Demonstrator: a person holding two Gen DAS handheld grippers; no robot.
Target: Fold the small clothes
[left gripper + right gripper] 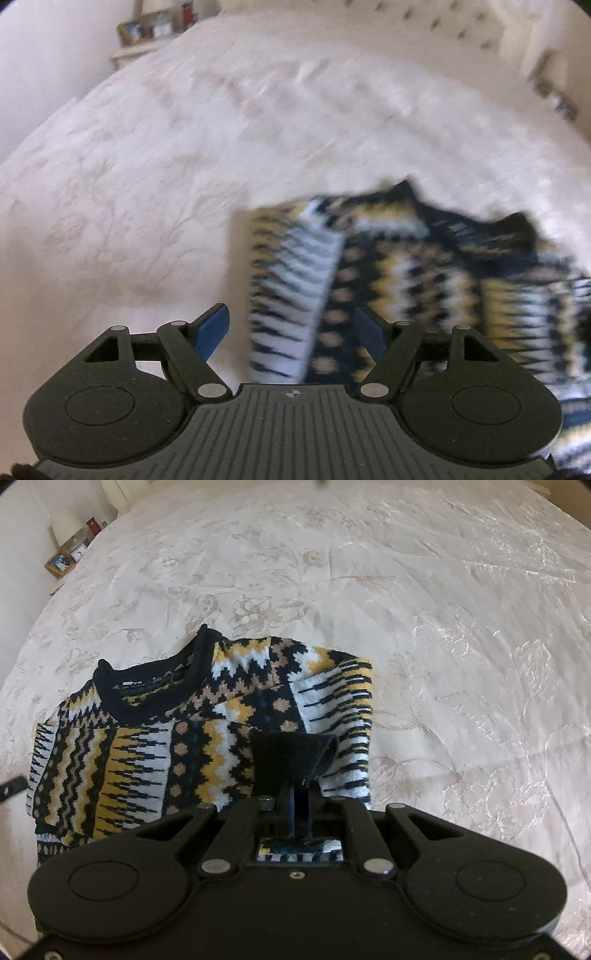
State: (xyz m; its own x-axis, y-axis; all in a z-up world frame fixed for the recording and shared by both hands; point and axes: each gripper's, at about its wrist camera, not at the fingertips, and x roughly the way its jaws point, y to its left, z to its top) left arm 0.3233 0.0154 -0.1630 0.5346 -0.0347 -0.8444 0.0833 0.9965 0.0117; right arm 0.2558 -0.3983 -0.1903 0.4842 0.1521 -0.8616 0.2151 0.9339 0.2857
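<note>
A small knitted sweater (155, 746) with black, white, yellow and tan zigzag bands lies on the white bedspread (443, 627), both sleeves folded in over the body. My right gripper (295, 794) is shut on the black cuff (291, 760) of the right sleeve, holding it over the sweater's front. In the blurred left wrist view the sweater (388, 280) lies to the right and ahead. My left gripper (291, 332) is open and empty, its blue fingers (212, 330) spread over the sweater's left edge.
The bed's embroidered white cover (147, 184) stretches all around. A nightstand (64, 559) with picture frames, a lamp and a red can stands at the far left corner. A tufted headboard (443, 22) is behind.
</note>
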